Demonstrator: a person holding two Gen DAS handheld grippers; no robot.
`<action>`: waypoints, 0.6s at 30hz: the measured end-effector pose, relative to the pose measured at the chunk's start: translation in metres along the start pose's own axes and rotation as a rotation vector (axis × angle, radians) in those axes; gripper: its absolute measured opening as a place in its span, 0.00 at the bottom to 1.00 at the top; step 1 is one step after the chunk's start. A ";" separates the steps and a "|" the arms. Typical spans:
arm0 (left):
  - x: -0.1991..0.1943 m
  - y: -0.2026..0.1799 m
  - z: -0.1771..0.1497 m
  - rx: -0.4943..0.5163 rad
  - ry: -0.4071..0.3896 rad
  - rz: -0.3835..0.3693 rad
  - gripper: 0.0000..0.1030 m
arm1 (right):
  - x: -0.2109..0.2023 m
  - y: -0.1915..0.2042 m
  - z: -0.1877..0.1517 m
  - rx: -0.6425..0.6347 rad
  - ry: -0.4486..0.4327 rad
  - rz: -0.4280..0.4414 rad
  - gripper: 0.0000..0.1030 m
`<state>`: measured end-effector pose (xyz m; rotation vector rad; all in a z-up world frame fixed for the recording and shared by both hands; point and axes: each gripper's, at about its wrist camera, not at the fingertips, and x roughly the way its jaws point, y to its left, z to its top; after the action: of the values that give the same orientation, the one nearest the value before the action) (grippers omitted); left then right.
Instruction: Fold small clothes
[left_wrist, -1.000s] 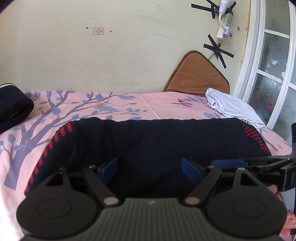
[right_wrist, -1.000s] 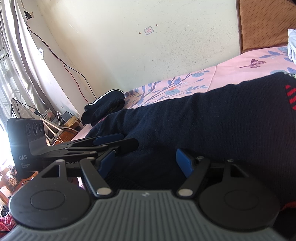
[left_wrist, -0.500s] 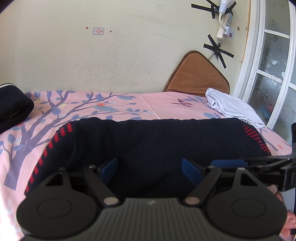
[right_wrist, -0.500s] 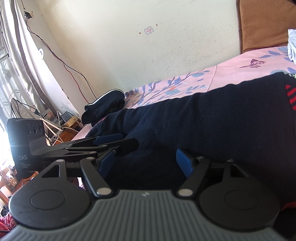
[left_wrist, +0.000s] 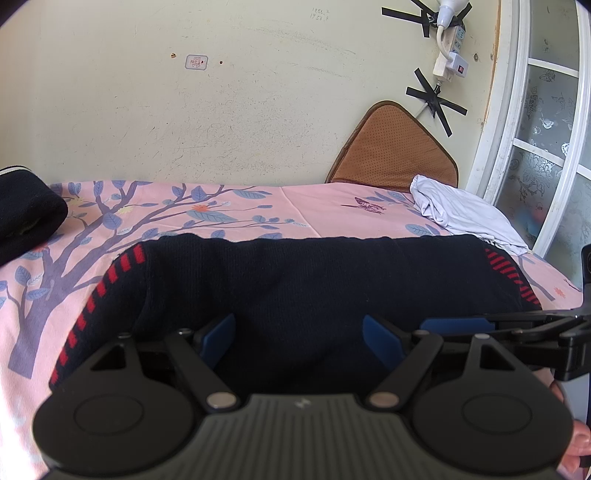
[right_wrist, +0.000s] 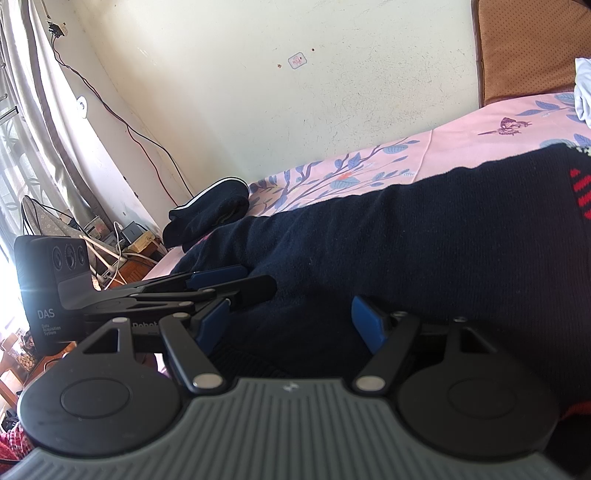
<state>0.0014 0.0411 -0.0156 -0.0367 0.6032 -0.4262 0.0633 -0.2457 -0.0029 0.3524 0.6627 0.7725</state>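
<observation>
- Dark navy knit garment with red dashed trim (left_wrist: 295, 288) lies spread flat across the pink bedsheet printed with blue-leafed branches (left_wrist: 314, 206), its long edge running left to right in front of both cameras.
- Left gripper (left_wrist: 299, 334): jaws wide apart, blue pads over the near part of the garment, nothing clamped between them. Whether the pads touch the fabric, can't tell.
- Right gripper (right_wrist: 290, 319): jaws also wide apart, over the garment's near hem, nothing clamped.
- The two grippers sit side by side; each shows in the other's camera, the right one's fingers (left_wrist: 517, 323) at the left view's right edge.
- Folded dark navy cloth with a white stripe (right_wrist: 210, 206) sits at the sheet's far left end, apart from the spread garment.
- Crumpled white cloth (left_wrist: 458, 214) lies at the far right, its near edge meeting the garment's corner.
- Brown perforated cushion (left_wrist: 399, 147) leans on the wall behind it.
</observation>
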 end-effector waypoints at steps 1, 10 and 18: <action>0.000 0.000 0.000 0.000 0.000 0.000 0.77 | 0.000 0.000 0.000 0.000 0.000 0.000 0.74; 0.000 0.000 0.000 0.000 0.000 0.000 0.77 | 0.000 0.000 0.000 0.000 0.000 0.000 0.74; -0.001 -0.005 0.000 0.035 0.007 -0.012 0.87 | -0.032 0.002 -0.003 0.004 -0.066 -0.012 0.74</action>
<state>-0.0011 0.0366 -0.0144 -0.0058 0.6026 -0.4490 0.0427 -0.2676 0.0094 0.3762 0.6041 0.7450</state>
